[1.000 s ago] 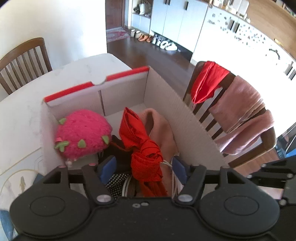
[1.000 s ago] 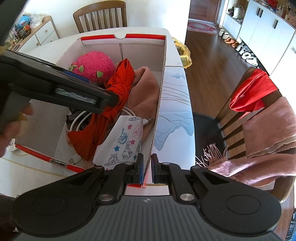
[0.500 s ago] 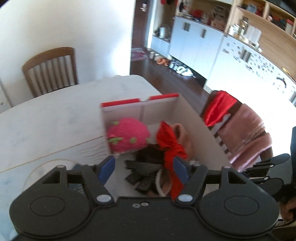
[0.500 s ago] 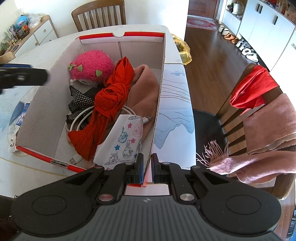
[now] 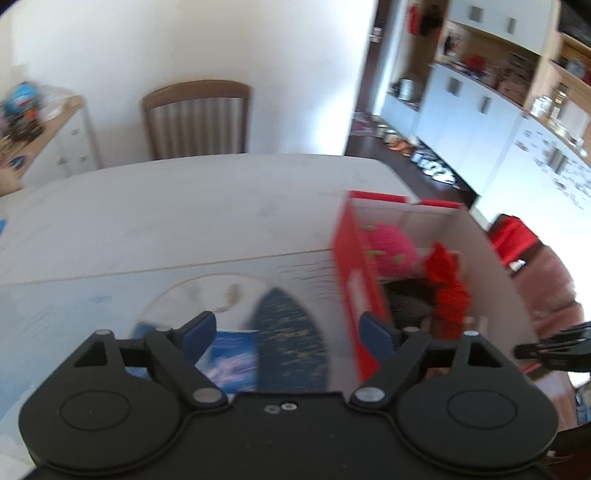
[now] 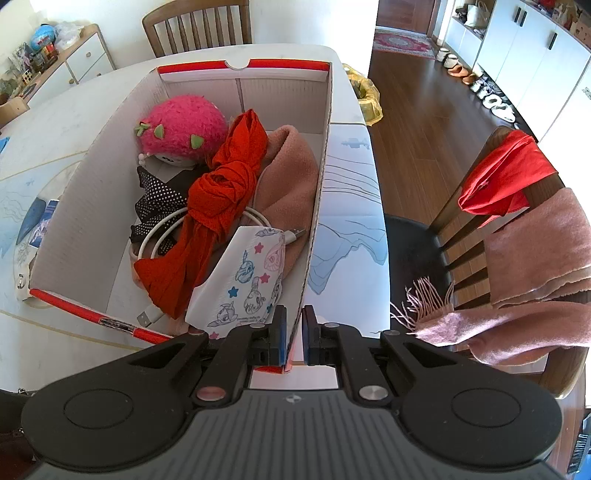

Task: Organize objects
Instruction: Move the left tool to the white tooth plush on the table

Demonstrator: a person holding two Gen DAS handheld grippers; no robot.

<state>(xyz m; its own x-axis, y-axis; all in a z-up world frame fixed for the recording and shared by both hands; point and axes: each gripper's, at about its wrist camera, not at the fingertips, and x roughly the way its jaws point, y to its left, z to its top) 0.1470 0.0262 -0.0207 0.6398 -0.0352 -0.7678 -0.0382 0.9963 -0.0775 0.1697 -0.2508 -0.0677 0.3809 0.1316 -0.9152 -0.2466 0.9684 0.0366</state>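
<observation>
A white cardboard box point(image 6: 318, 206) with red edges stands on the table. It holds a pink strawberry plush point(image 6: 184, 129), a knotted red scarf point(image 6: 221, 192), a pink fleece cloth point(image 6: 291, 184), dotted black fabric point(image 6: 159, 195), a white cable point(image 6: 155, 236) and a cartoon-print pouch point(image 6: 247, 277). My right gripper point(image 6: 293, 328) is shut on the box's near right wall. My left gripper point(image 5: 286, 326) hangs left of the box's red side point(image 5: 354, 280), above the printed mat. Its jaws are opening with nothing between them. A blue packet point(image 5: 232, 358) lies on the mat below it.
A chair point(image 6: 517, 229) draped with a red cloth and pink scarves stands right of the table. Another wooden chair point(image 6: 195, 22) is at the far side. A yellow bag point(image 6: 365, 99) sits past the far table corner. A cluttered sideboard point(image 6: 74, 55) is at the back left.
The left gripper has pulled back from over the red scarf in the box and swung left above the mat, its jaws wider. The right gripper and the box have not moved.
</observation>
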